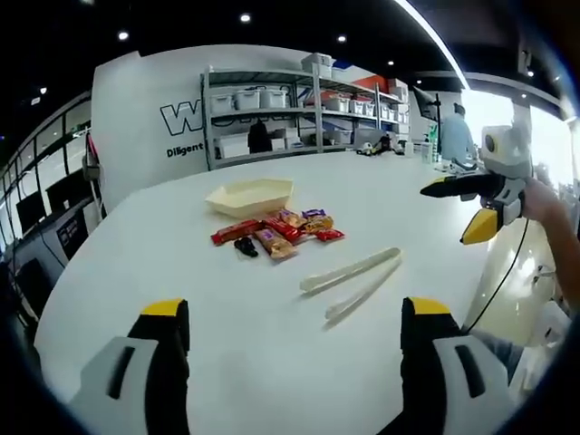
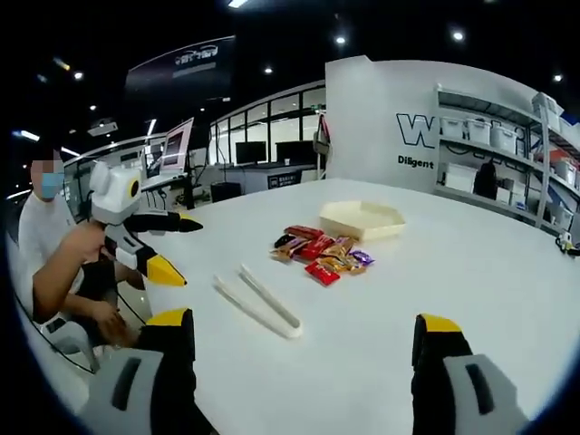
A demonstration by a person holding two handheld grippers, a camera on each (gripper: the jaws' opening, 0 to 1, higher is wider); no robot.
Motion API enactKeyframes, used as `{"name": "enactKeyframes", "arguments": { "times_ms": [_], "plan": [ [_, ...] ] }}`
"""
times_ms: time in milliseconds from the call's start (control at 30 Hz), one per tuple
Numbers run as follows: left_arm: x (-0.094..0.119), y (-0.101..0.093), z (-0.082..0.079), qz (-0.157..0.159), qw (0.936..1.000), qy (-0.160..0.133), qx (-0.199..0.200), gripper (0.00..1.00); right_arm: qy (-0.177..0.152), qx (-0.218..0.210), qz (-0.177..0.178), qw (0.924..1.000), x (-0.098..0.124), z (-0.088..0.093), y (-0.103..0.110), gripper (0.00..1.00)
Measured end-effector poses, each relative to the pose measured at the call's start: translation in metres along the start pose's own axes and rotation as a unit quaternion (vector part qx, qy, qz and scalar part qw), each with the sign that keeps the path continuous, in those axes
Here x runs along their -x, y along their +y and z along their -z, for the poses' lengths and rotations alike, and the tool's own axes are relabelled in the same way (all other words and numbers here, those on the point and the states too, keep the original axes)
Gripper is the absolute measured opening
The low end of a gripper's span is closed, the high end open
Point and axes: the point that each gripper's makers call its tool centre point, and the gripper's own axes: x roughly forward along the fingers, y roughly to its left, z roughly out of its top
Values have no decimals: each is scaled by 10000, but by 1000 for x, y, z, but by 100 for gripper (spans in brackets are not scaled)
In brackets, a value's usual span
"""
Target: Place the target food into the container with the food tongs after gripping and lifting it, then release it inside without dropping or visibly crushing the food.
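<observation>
Surface (image 1: 272, 362), white and broad, carries everything. Tray (image 1: 250, 195), pale and shallow, sits toward its far side with nothing in it. Tongs (image 1: 352, 281) lie flat nearer the grippers, untouched. Snack packets (image 1: 281, 231) are heaped just beside the tray. Left gripper (image 1: 294, 335) and right gripper (image 2: 304, 349) hover above the surface, jaws wide apart, holding nothing.

A broad white tabletop (image 1: 272, 362) runs back toward a white wall panel (image 1: 149, 109) bearing large dark lettering, with metal shelving (image 1: 299, 113) beside it stacked with pale storage bins. In the right gripper view, a seated person (image 2: 50, 263) in a white top sits at the tabletop's edge, with dark monitors (image 2: 263, 151) behind glass partitions farther back.
</observation>
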Motion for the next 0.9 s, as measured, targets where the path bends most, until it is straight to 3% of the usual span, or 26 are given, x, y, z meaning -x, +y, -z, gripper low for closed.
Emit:
{"name": "enactKeyframes", "arguments": {
  "times_ms": [733, 900],
  "plan": [
    [-4, -4, 6, 20, 10000, 52, -6, 96, 71, -23, -48, 10000, -3, 7, 1, 99],
    [-4, -15, 5, 201, 9997, 30, 151, 95, 81, -46, -53, 9999, -3, 8, 1, 99]
  ]
}}
